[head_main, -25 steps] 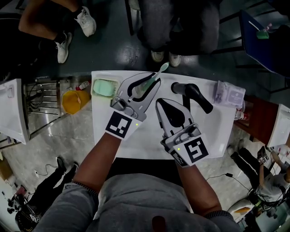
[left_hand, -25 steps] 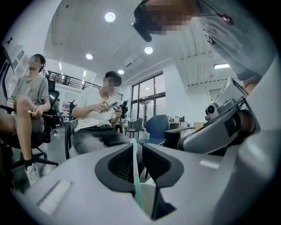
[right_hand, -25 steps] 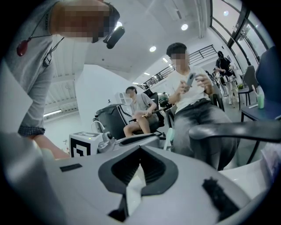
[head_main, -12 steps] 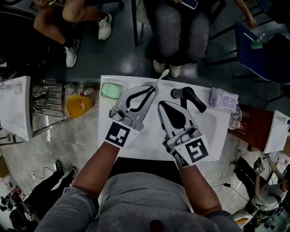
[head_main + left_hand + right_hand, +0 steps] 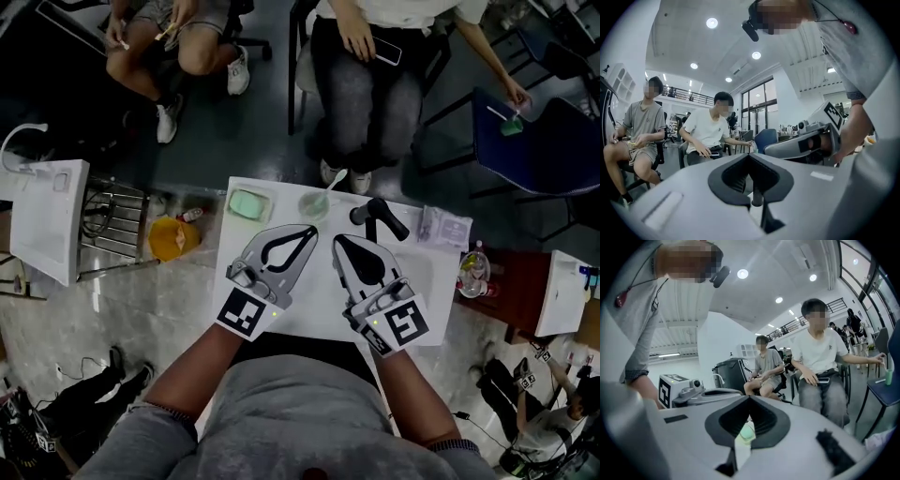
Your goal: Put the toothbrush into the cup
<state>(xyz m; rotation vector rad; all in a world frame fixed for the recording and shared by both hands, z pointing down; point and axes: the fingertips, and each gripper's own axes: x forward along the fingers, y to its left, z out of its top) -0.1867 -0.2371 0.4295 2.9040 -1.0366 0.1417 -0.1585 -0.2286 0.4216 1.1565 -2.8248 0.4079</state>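
Toothbrush (image 5: pixel 330 183) is already standing in the cup (image 5: pixel 312 204) at the far edge of the table (image 5: pixel 431 281). Handle is down inside and the head is up, leaning away from you and to the right. So its long axis is tilted upright, not lying flat.

Your left gripper (image 5: pixel 312 230) has just been closing. Its tips now meet with nothing between them. Your right gripper (image 5: pixel 338 238) is pressed together too and empty. The pale green seen through its loop in the right gripper view sits down on the table, probably the cup, and is not pinched.

Key relation: the cup is straight ahead of both sets of tips, past them toward the far edge and apart from both. Both grippers point at it from the near side, left and right of it. The left tips look slightly nearer, but it's a close call.

The soap dish (image 5: pixel 249 203) is left of the cup and the hair dryer (image 5: pixel 380 216) is right of it, neither touching it.

My read is that the task is done. You need no reach now, only to keep clear of the brush head.
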